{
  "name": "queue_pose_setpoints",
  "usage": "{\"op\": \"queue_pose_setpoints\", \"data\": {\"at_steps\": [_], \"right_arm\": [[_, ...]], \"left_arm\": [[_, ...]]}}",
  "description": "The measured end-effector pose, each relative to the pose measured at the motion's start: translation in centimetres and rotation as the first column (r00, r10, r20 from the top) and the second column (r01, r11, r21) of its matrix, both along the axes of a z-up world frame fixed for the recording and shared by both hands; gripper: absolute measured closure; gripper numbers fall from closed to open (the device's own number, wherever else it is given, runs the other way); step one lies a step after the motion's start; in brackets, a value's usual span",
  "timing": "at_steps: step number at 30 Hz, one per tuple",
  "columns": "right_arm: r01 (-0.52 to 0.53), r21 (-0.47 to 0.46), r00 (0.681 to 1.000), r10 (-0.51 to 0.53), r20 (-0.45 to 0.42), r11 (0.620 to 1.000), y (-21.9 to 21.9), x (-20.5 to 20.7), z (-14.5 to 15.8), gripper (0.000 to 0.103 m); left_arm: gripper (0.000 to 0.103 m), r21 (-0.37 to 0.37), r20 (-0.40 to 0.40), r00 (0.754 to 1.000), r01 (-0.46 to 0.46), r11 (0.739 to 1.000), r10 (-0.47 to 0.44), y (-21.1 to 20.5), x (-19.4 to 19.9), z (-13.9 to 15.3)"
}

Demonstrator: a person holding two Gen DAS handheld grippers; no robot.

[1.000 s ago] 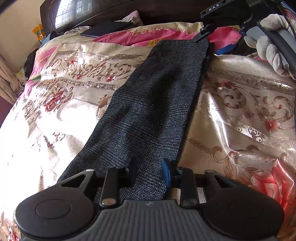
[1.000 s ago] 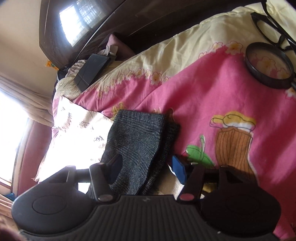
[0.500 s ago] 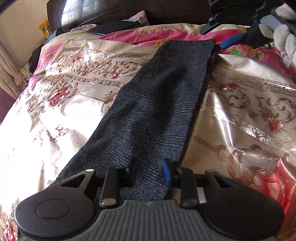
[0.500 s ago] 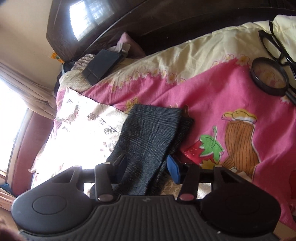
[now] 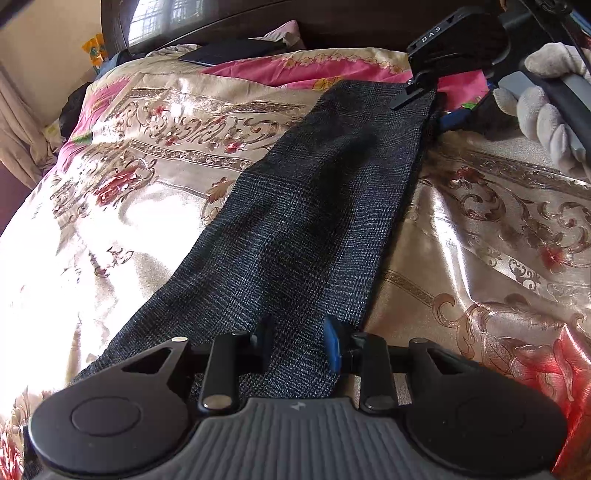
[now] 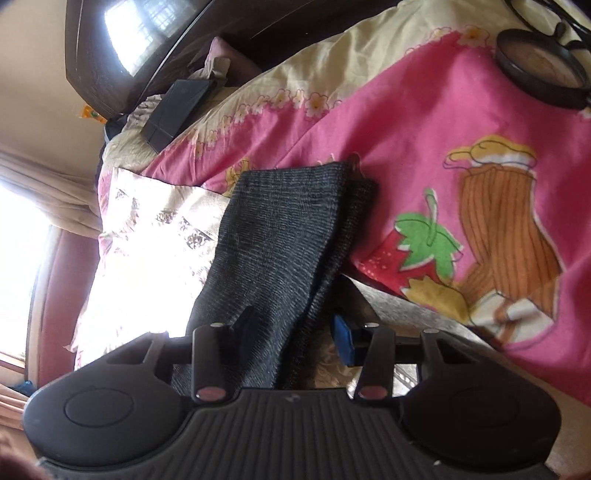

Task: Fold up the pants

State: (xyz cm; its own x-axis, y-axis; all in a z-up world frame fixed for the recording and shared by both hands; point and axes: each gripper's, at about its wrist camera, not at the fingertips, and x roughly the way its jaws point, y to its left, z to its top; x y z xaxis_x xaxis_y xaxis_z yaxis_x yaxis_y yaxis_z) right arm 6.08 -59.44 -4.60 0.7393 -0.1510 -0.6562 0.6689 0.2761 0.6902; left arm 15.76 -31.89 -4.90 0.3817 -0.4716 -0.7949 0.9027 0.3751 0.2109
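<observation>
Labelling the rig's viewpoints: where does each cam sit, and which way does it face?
Left wrist: on the left gripper, at one end of the pants, looking along them toward the headboard; the right gripper and a gloved hand show far right.
Right wrist: on the right gripper, at the pants' other end, facing the pink sheet; no hand visible.
Shared: pants, pink sheet, headboard.

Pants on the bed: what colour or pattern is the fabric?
The pants are dark charcoal with a fine light check weave, clearest in the left wrist view.
</observation>
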Motion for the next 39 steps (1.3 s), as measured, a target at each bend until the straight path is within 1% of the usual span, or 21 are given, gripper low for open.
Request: {"op": "queue_pose_setpoints", "data": {"at_steps": [1,2,4,5,6,7,8,10,12,14,17,19,21,24,25,28,30,34,36,38,39], "right_arm": [[0.012,0.006,1.000,-0.012,0.020,1.000,-0.3,0.3,-0.2,0.057],[0.026,0.001,0.999,-0.026,0.029,1.000,-0.6,0.7,-0.4,0.060],[0.063,0.000,0.998,-0.063,0.023,0.998,-1.2,1.3,-1.3,0.084],[0.084,0.031,0.996,-0.084,0.012,0.996,-1.5,1.5,-1.8,0.095],[0.088,0.054,0.996,-0.089,0.013,0.995,-1.7,1.7,-2.1,0.096],[0.078,0.045,0.997,-0.078,0.014,0.996,-1.6,1.9,-1.8,0.096],[0.053,0.011,0.998,-0.053,0.014,0.999,-1.3,2.2,-1.1,0.096],[-0.041,-0.099,0.998,0.045,0.038,0.994,0.1,3.3,1.5,0.096],[-0.147,-0.190,0.986,0.158,0.046,0.971,2.2,4.7,4.4,0.096],[-0.233,-0.259,0.965,0.256,0.058,0.937,5.0,6.0,7.1,0.096],[-0.342,-0.304,0.922,0.380,0.073,0.889,9.7,7.9,9.6,0.096],[-0.410,-0.322,0.887,0.455,0.076,0.853,13.5,9.5,10.6,0.096],[-0.493,-0.328,0.837,0.543,0.074,0.806,17.7,11.3,10.9,0.096],[-0.626,-0.342,0.733,0.678,0.047,0.701,25.1,14.6,10.4,0.096],[-0.664,-0.332,0.700,0.713,0.037,0.670,27.2,15.6,10.0,0.096],[-0.765,-0.327,0.582,0.813,0.016,0.555,34.5,18.1,8.9,0.096],[-0.802,-0.334,0.521,0.853,0.013,0.495,38.6,18.9,8.6,0.096],[-0.833,-0.339,0.450,0.892,0.042,0.436,45.1,20.3,8.7,0.096],[-0.842,-0.374,0.401,0.915,0.047,0.388,48.8,20.5,9.3,0.096],[-0.851,-0.398,0.351,0.935,0.055,0.343,52.0,20.9,9.7,0.096],[-0.857,-0.410,0.323,0.945,0.046,0.313,53.8,21.0,9.6,0.096]], "left_arm": [[0.058,-0.003,0.003,1.000,-0.001,1.000,0.001,-0.1,0.0,0.0],[0.058,-0.007,0.007,1.000,-0.003,1.000,0.003,-0.2,0.1,-0.1],[0.058,-0.009,0.007,1.000,-0.018,1.000,0.018,-0.2,0.4,-0.5],[0.058,-0.010,0.004,0.999,-0.033,0.999,0.033,-0.2,0.6,-0.7],[0.058,-0.015,-0.008,0.999,-0.049,0.999,0.049,-0.2,0.9,-1.0],[0.058,-0.021,-0.019,0.998,-0.064,0.998,0.063,-0.1,1.0,-1.2],[0.058,-0.031,-0.027,0.997,-0.078,0.996,0.077,0.1,1.0,-1.3],[0.058,-0.058,-0.039,0.995,-0.099,0.993,0.097,0.5,0.9,-1.3],[0.058,-0.092,-0.064,0.991,-0.120,0.989,0.114,1.2,1.0,-1.1],[0.058,-0.120,-0.099,0.986,-0.145,0.982,0.134,2.1,1.3,-0.9],[0.058,-0.163,-0.100,0.981,-0.182,0.970,0.167,4.6,1.8,0.2],[0.058,-0.180,-0.094,0.976,-0.211,0.961,0.197,7.2,2.3,1.0],[0.058,-0.194,-0.093,0.966,-0.255,0.947,0.241,10.0,3.0,1.5],[0.058,-0.211,-0.090,0.938,-0.346,0.914,0.335,14.8,4.1,2.0],[0.058,-0.217,-0.093,0.922,-0.386,0.897,0.375,16.9,4.5,2.2],[0.058,-0.225,-0.090,0.882,-0.470,0.853,0.462,22.1,5.1,2.4],[0.058,-0.230,-0.084,0.855,-0.517,0.825,0.512,25.5,5.2,2.5],[0.058,-0.258,-0.083,0.797,-0.596,0.760,0.598,31.4,5.4,3.2],[0.058,-0.273,-0.069,0.767,-0.630,0.727,0.638,33.9,5.5,3.7],[0.058,-0.276,-0.061,0.741,-0.657,0.702,0.669,36.3,5.7,3.9],[0.058,-0.276,-0.061,0.725,-0.672,0.687,0.686,37.5,5.7,3.8]]}}
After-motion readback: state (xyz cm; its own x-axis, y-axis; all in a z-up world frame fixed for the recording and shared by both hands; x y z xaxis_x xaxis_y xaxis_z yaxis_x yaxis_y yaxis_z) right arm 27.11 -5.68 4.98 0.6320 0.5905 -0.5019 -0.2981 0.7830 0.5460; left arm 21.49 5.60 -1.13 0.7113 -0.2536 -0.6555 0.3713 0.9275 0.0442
